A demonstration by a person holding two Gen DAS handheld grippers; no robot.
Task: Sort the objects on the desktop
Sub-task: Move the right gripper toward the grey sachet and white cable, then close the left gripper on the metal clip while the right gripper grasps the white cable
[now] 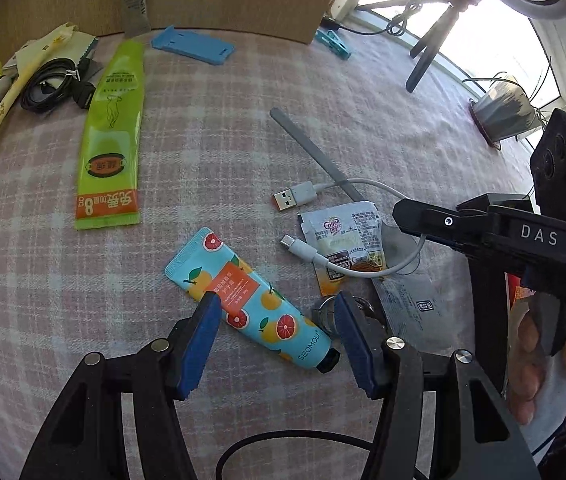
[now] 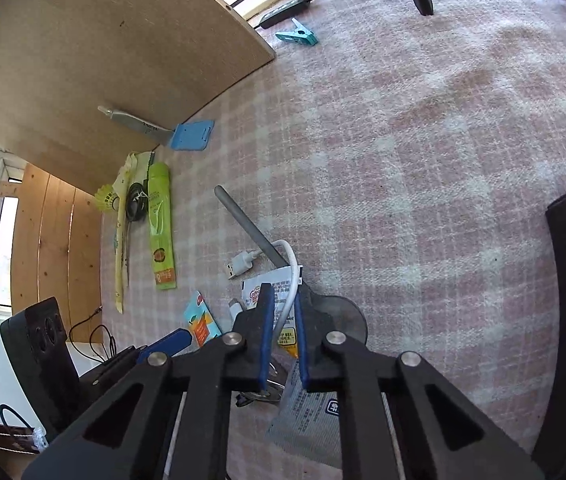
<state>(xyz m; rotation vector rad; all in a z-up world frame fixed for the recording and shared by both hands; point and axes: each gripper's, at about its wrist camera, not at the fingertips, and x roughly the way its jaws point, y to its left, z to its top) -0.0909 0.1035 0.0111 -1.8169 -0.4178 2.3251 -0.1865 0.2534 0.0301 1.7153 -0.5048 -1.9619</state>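
So the white USB cable [image 2: 289,276] loops over a creamer sachet [image 1: 347,232] mid-cloth, and the right gripper [image 2: 283,344] has its pads pinched on it. The left gripper [image 1: 275,336] hangs spread wide over a grapefruit-print hand cream tube [image 1: 251,300], not touching.

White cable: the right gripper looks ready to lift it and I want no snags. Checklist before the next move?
1. White cable between the right gripper fingers: ok.
2. Firm grip on it: cannot tell; a narrow gap shows.
3. Cable free of clutter: not ok; it lies across the creamer packet.
4. Plug ends loose on the cloth: ok.
5. Left gripper clear of the cable: ok; open over the hand cream tube.
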